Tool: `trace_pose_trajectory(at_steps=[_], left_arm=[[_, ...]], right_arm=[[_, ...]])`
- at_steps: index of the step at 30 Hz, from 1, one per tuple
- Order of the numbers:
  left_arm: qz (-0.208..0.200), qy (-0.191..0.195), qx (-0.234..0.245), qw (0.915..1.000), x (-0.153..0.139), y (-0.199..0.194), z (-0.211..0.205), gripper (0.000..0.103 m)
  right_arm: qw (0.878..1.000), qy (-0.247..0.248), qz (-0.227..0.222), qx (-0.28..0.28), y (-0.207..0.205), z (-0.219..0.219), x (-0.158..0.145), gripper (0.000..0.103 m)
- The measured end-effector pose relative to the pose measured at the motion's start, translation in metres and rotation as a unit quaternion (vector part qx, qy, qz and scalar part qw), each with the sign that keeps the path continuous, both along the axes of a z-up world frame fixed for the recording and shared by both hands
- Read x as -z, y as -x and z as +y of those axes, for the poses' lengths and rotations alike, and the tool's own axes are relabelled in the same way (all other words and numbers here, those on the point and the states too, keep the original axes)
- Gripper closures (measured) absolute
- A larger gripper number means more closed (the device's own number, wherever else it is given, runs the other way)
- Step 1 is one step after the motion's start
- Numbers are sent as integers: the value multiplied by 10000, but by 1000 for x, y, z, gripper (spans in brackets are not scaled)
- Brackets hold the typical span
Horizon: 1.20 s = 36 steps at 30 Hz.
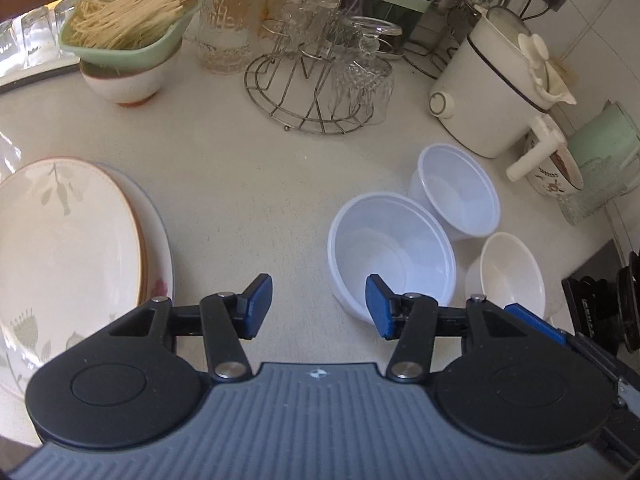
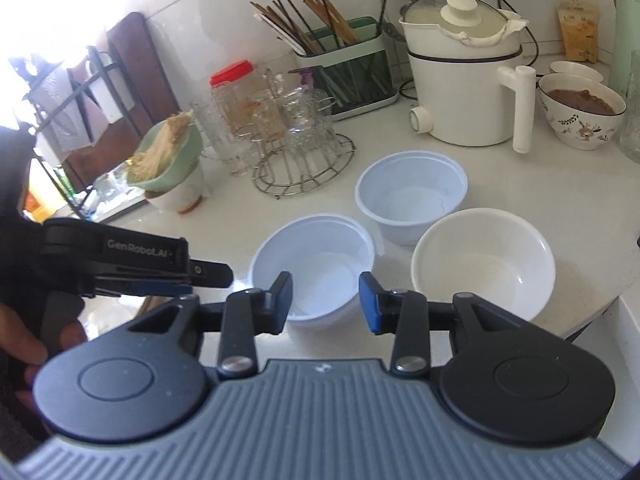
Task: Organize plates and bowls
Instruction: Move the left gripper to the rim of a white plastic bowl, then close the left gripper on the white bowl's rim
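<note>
Two translucent white plastic bowls, one near [image 1: 392, 248] and one farther back [image 1: 460, 196], stand on the counter beside a cream bowl [image 1: 512, 276]. A stack of floral plates [image 1: 60, 248] lies at the left. My left gripper [image 1: 320, 306] is open over bare counter, with its right finger in front of the near bowl's rim. In the right wrist view my right gripper [image 2: 324, 304] is open just above the near plastic bowl [image 2: 316, 252], pads clear of it. The far plastic bowl [image 2: 412, 196] and cream bowl [image 2: 484, 264] sit to its right. The left gripper [image 2: 212, 274] shows side-on at the left.
A wire rack of upturned glasses [image 1: 316, 92] and a white electric pot [image 1: 488, 84] stand behind the bowls. A green funnel of dry noodles [image 1: 128, 20] rests on a bowl at back left. A patterned bowl of brown food [image 2: 580, 112] sits far right. The counter edge [image 2: 600, 304] is close on the right.
</note>
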<state>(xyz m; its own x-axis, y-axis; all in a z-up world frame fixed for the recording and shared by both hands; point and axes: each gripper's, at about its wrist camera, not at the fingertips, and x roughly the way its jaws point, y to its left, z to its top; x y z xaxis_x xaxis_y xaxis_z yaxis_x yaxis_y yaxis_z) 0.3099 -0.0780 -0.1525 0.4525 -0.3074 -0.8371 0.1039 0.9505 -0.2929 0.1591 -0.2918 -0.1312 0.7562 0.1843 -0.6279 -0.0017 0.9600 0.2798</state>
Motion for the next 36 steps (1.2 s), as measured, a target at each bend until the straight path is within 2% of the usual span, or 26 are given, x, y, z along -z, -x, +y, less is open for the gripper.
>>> trace_pose_trajectory(at_steps=[6,10,12,18,20,22,25,31,36], left_arm=[[253,252,-69,9993,15,-19,-4,47],[416,284,-146,9986,23,-26,-5,58],[492,360,-198,9979,26,-30,-4,62],[544,391,-32,9977,29,-37,-12,64],[547,236,-95,9982,30,-39,-16,74],[491,-15,-111,9987,29,-40,-20,83],[421,-67,-142,9990,27,-41,-17,91],[525,102,-64,9986,22,-35,-3,93],[511,100,-111,9986,19,-28,8,93]], right_arm=[[9996,12,185,198,-17,-3,14,64],[9993,140,253,227,-28,-1,20,64],[9990,191,338,218,-34,1,24,68],[9981,380,465,146,-45,10,29,78],[9980,370,507,110,-47,11,31,87],[9980,369,508,87,-48,11,31,88],[9982,270,522,66,-49,10,31,89],[9986,13,483,-231,-53,17,28,92],[9973,60,499,-540,-58,34,27,92]])
